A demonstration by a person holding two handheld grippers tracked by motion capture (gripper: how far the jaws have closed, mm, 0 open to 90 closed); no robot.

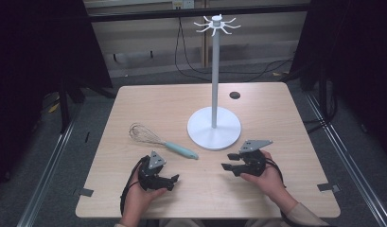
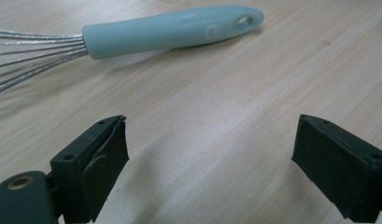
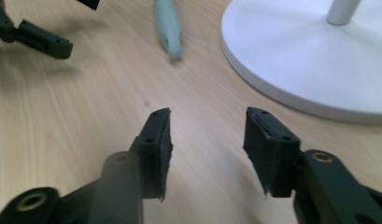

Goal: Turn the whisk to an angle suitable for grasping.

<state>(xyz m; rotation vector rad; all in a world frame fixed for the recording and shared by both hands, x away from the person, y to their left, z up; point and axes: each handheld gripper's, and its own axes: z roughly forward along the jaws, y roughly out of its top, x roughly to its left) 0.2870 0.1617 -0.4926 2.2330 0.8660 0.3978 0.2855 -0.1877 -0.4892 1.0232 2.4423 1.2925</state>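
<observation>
Here, from my remote station, the whisk (image 1: pixel 158 141) lies flat on the table (image 1: pixel 134 101) left of centre in the high view, wires toward the upper left, pale blue handle toward the lower right. My left gripper (image 1: pixel 173 181) sits at the lower left of centre with its jaws spread and nothing between them; in the left gripper view the handle (image 2: pixel 172 30) crosses the top of the frame, well apart from the pads, while the wires run off the left edge. My right gripper (image 1: pixel 230 161) sits lower right of centre, jaws partly spread over bare wood and holding nothing. In the right gripper view the handle tip (image 3: pixel 169 28) is blurred at top centre, the stand (image 3: pixel 314 56) is cut off at the upper right, and part of the left gripper (image 3: pixel 34 35) shows at the upper left. In the high view the stand's (image 1: pixel 214 127) white post rises to a ring of hooks near the top edge. Both forearms are cut off at the bottom.
</observation>
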